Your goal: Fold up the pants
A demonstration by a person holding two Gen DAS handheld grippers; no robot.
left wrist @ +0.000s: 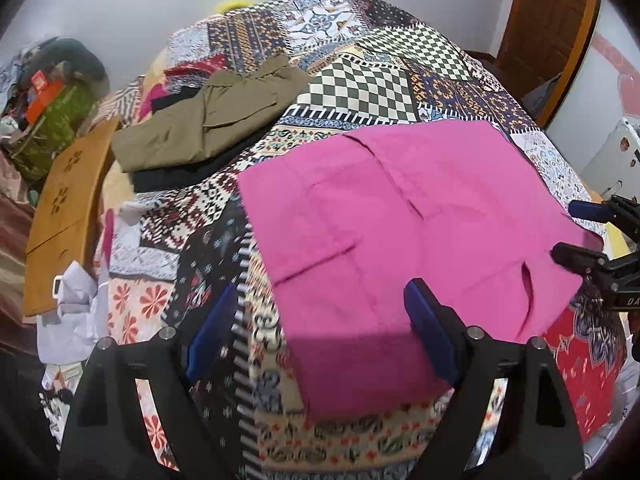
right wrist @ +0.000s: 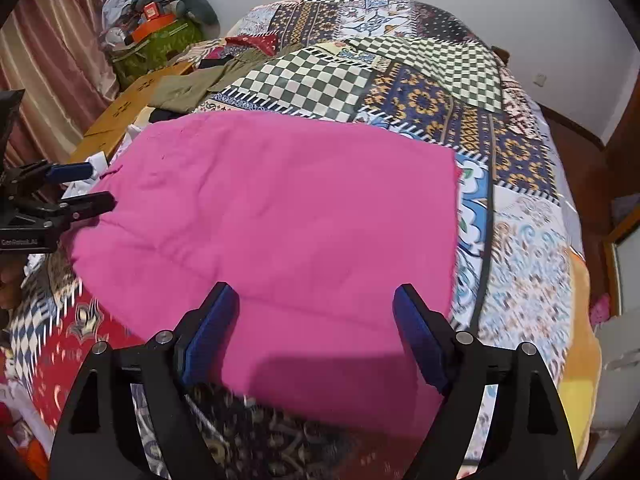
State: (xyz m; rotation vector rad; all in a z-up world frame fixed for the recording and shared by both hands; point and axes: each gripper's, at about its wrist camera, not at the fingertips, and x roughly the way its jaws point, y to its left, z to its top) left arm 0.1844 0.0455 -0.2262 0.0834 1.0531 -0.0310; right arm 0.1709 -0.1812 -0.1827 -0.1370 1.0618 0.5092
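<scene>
The pink pants (left wrist: 404, 220) lie folded into a flat, roughly rectangular slab on the patchwork bedspread (left wrist: 360, 92), close to the near edge of the bed and well away from its far edge by the wall. The left gripper (left wrist: 320, 312) hovers over the near left part of the fabric with its blue-padded jaws spread wide; nothing is pinched between them, and one pad sits over the bedspread while the other sits over the pink cloth. The right gripper (right wrist: 316, 316) hangs above the near edge of the pants, jaws likewise parted and empty, the fabric lying loose beneath. Toward the bed's far left corner rest folded olive pants (left wrist: 200, 128) on top of a dark garment (left wrist: 176, 176). Beside the left edge stands a wooden board (left wrist: 64, 208), with a heap of clutter (left wrist: 52, 92) beyond it.
</scene>
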